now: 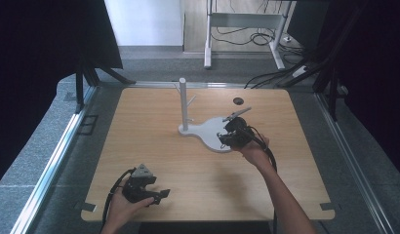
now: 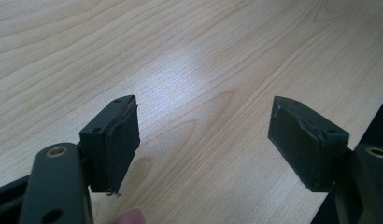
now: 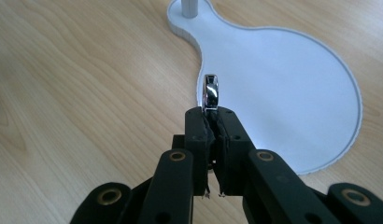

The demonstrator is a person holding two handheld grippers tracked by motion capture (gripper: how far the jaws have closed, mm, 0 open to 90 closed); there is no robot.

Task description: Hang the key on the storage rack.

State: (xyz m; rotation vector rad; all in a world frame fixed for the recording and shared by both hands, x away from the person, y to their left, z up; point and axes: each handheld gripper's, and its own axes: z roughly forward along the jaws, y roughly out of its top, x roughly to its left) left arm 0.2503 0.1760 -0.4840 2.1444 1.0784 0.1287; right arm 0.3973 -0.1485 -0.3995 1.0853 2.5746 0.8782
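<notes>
A small shiny chrome ring [image 3: 211, 92], and it's standing on edge, pinched at its lower part between the closed pads of the right tool [image 3: 211, 116], its upper curve poking out above them. It hangs over the near rim of the white stand base [image 3: 292, 88], a flat, pear-shaped plate with a white upright post [image 1: 183, 105], lying right of the bench's centre, toward the far edge.
</notes>
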